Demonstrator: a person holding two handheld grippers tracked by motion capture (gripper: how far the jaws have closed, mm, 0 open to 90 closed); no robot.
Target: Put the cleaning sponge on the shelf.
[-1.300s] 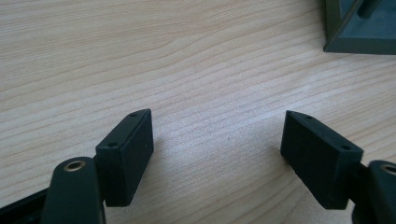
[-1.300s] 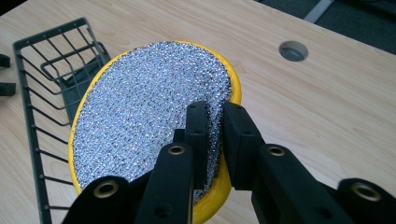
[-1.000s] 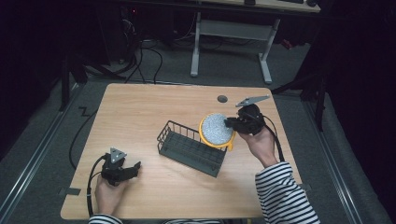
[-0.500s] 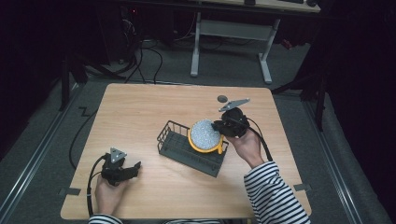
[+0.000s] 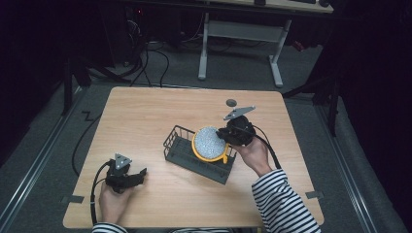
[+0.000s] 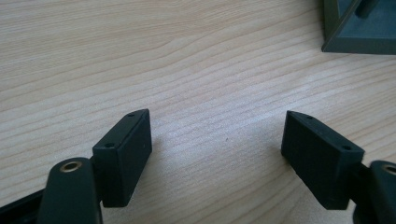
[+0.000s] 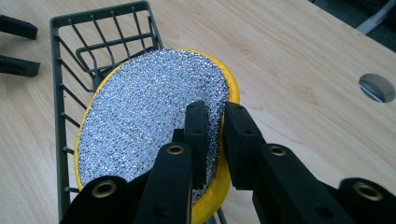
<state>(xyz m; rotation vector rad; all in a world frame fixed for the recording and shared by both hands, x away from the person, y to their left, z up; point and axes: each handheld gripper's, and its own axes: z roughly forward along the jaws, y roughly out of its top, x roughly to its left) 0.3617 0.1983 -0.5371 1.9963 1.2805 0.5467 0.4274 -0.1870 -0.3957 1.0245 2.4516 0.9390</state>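
On the wood table [image 5: 145, 116] in the dark room, your right gripper [image 7: 214, 133] has its jaws clamped on the edge of the sponge [image 7: 149, 119] over the basket [image 5: 187, 153] — lower it in slowly, then let go — while your left gripper [image 6: 217, 156], jaws apart, waits.

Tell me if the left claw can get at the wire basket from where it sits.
Probably yes. The left claw rests open on bare table, and nothing lies between it and the wire basket. The right claw holds the scrubber over the basket's far end.
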